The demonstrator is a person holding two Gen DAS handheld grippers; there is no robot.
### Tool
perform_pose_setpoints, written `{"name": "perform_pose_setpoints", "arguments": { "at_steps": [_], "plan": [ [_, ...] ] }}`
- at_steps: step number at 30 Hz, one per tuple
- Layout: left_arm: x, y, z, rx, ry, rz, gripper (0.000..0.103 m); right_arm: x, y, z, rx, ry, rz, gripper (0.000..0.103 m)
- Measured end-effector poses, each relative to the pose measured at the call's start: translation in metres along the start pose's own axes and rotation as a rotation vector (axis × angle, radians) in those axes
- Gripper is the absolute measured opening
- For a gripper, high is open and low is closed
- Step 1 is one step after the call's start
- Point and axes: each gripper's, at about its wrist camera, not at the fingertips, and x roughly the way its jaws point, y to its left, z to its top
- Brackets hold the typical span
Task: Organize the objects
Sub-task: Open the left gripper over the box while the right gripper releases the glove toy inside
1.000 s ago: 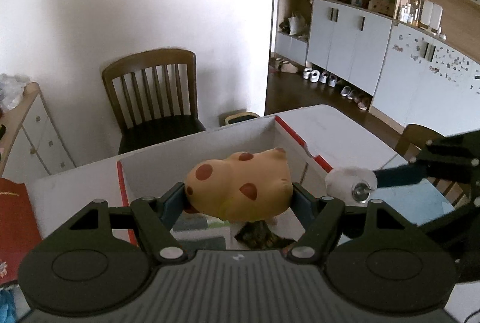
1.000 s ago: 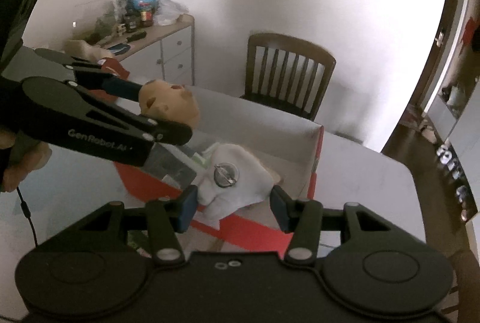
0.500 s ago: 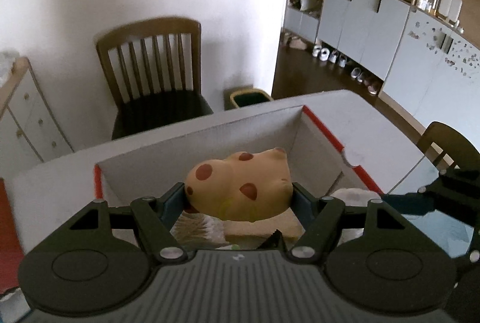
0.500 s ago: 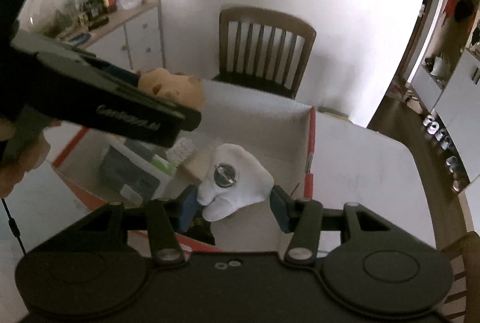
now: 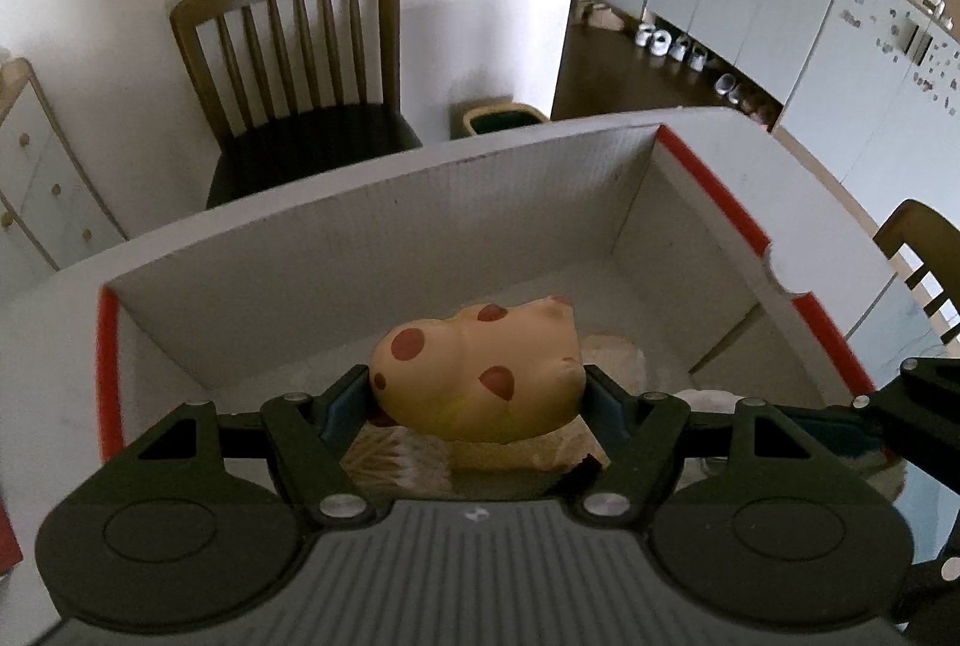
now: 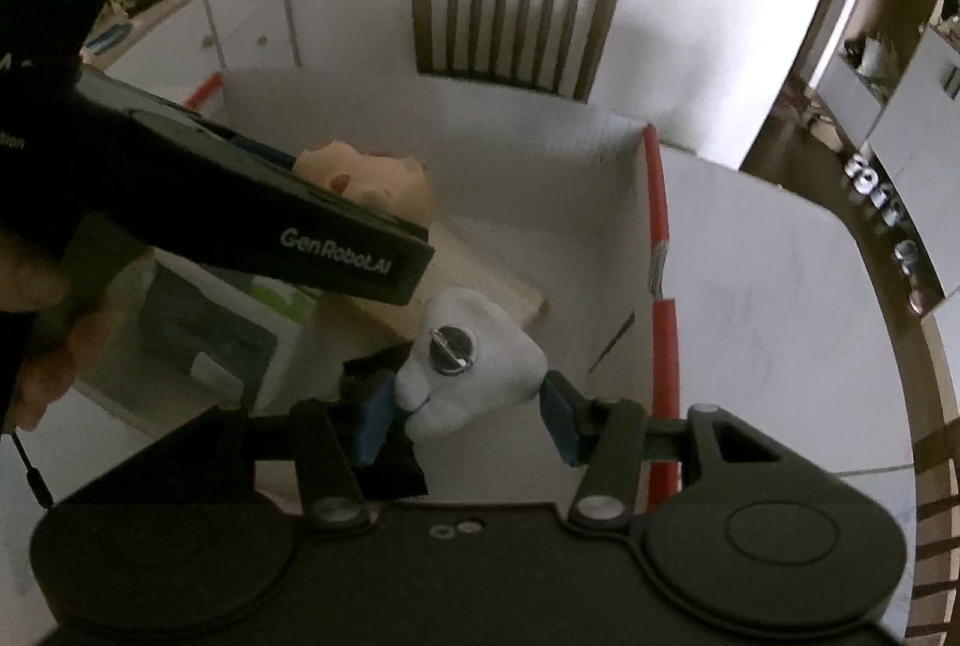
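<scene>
Two grippers, each loaded, both over one open white cardboard box with red-edged rim (image 5: pixel 708 178) on a white table (image 6: pixel 768 286).

Left gripper (image 5: pixel 477 397): jaws clamped on a tan, rounded soft toy with reddish-brown spots (image 5: pixel 474 376); blue pads press its two sides. Toy held above the box interior, roughly central, clear of the walls. Beneath it: a flat beige board-like piece (image 5: pixel 522 451) and something bristly, pale brown (image 5: pixel 396 463); view too cramped to say what that is.

Right gripper (image 6: pixel 465 409): jaws clamped on a white, tooth-shaped squishy figure with a round metal slotted disc set in its top (image 6: pixel 474 364). Left pad touches its side; right pad meets its lower corner. Figure hangs inside the box's right half, near the red-edged right wall, above a dark item on the floor of the box.

From the right wrist view the left gripper crosses the upper left, a hand (image 6: pixel 42 340) on its handle, spotted toy at its tip. Grey-green packets (image 6: pixel 204 340) lie in the left part of the box.

Wooden slat-back chair (image 5: pixel 300 63) stands beyond the table's far edge against a white wall.
</scene>
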Motion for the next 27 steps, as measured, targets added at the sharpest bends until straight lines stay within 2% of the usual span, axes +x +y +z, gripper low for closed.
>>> {"name": "perform_pose_setpoints", "arguments": {
  "at_steps": [9,18,27],
  "plan": [
    [0.017,-0.008,-0.002,0.053,0.03,-0.012,0.074,0.011,0.005,-0.004,-0.02,0.023,-0.017,0.053],
    [0.025,-0.005,-0.001,0.031,0.079,-0.043,0.078,0.005,0.004,-0.005,-0.019,0.011,-0.013,0.059],
    [0.01,0.0,-0.002,-0.014,0.024,-0.055,0.08,-0.008,0.008,-0.007,-0.023,-0.019,-0.009,0.063]
  ]
}}
